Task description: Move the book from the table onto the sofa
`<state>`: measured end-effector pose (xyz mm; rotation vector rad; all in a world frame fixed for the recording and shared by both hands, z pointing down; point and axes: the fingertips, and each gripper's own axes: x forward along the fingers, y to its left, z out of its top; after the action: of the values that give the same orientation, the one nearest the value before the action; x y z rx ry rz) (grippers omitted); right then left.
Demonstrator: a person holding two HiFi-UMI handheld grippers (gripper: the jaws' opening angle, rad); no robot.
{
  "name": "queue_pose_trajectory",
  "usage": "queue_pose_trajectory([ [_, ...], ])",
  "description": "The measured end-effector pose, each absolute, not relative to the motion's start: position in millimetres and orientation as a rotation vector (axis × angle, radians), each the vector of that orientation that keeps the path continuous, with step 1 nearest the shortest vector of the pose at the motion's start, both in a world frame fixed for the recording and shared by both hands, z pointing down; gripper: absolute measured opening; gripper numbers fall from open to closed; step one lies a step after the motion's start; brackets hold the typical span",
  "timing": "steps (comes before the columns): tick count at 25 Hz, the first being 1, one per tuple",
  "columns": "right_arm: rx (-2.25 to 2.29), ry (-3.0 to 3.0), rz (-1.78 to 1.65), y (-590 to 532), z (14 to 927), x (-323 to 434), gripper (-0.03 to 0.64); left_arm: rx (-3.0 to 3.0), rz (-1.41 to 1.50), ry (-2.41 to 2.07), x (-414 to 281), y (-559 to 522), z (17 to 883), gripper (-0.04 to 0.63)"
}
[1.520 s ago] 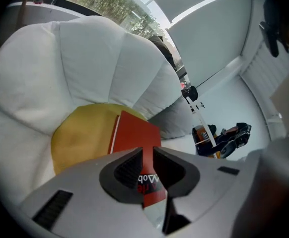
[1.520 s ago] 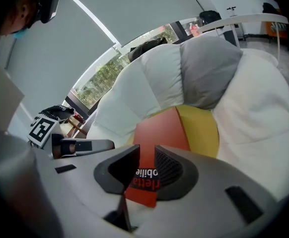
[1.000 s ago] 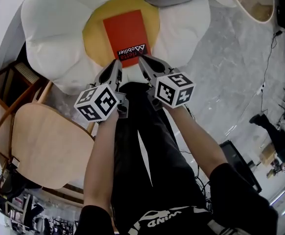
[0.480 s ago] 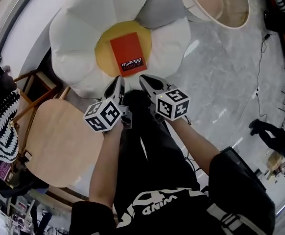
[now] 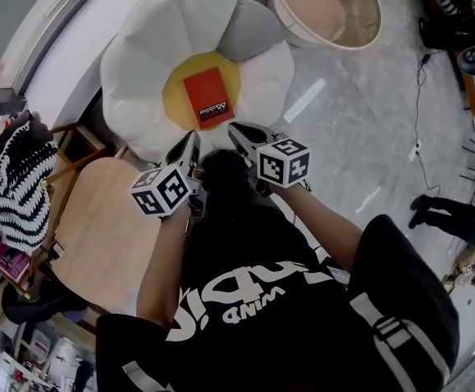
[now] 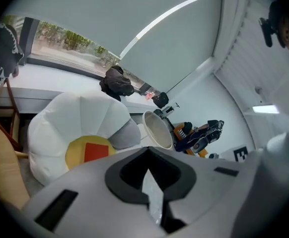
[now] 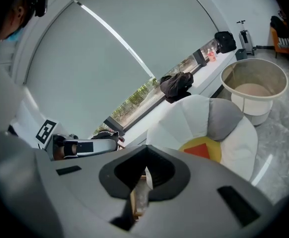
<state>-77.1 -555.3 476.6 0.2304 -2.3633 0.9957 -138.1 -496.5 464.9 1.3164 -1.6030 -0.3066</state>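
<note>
Your left hand-held gripper (image 5: 191,141) and right hand-held gripper (image 5: 235,129) are pressed together, empty, below the book (image 5: 207,98) on the sofa (image 5: 148,47).

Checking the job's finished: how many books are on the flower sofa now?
1: the red book, centred on the sofa. The left gripper and right gripper cover its near edge, so that strip is unseen.
</note>
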Motion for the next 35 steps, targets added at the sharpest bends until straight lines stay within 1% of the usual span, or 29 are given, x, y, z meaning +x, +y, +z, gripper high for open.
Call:
queue_pose_trajectory([
  [11,0.190,-2.495,0.913,-549.3,370.0,-53.3,0.001,1.462,-0.321,-1.587,-114.3,-496.3,363.3,0.009],
  [24,0.183,-2.797,0.664,-530.5,271.7,-27.6,0.000,1.878,-0.234,-1.644,-80.0,-482.4,255.3,0.009],
  [30,0.126,-2.954,0.475,-520.0,232.0,-17.8,0.001,2.026,-0.240,-1.707,-73.0,-473.9,225.7,0.009],
  [35,0.142,-3.016,0.424,-512.1,219.9,-15.3,0.002,2.087,-0.236,-1.770,-77.5,-462.1,218.3,0.009],
])
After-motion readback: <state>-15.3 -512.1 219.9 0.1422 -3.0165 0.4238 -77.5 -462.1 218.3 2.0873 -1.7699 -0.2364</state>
